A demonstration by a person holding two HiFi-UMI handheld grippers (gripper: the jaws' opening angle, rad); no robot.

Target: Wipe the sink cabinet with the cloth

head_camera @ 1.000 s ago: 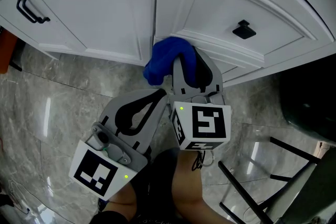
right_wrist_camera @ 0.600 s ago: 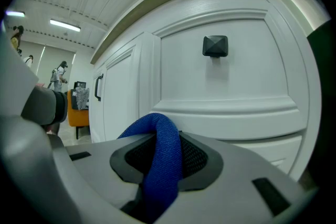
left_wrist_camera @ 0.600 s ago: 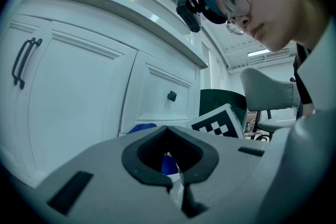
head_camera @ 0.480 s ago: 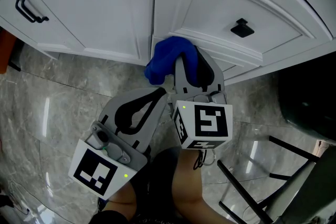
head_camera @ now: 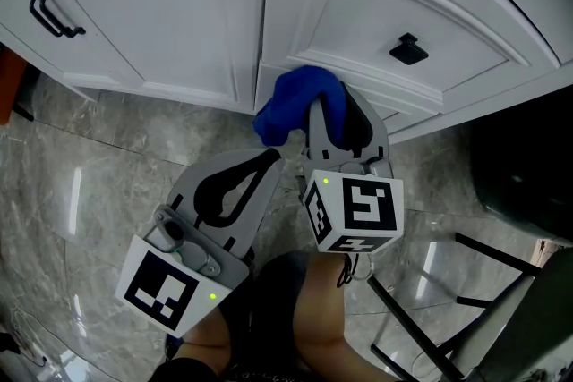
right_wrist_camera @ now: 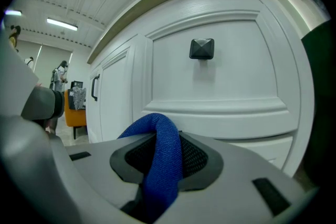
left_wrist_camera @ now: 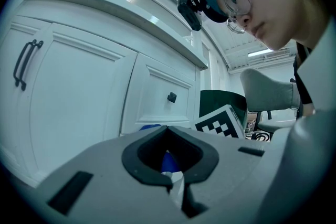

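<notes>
Kitchen or bathroom setting, white panelled sink cabinet [head_camera: 161, 22], black knob [head_camera: 407, 48], glossy marble-look floor [head_camera: 98, 192], strip lights [right_wrist_camera: 62, 23] overhead.

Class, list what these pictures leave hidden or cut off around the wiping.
1. Head view: where the cloth meets the cabinet door is hidden by the cloth itself and the right gripper.
2. Head view: dark object at right, cut off by the edge.
3. Right gripper view: cabinet base, hidden behind that gripper's body.

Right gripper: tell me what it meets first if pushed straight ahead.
The blue cloth clamped in the right gripper leads; it would likely press the white cabinet door at its lower moulding, below the square black knob. The gap between them is unclear.
</notes>
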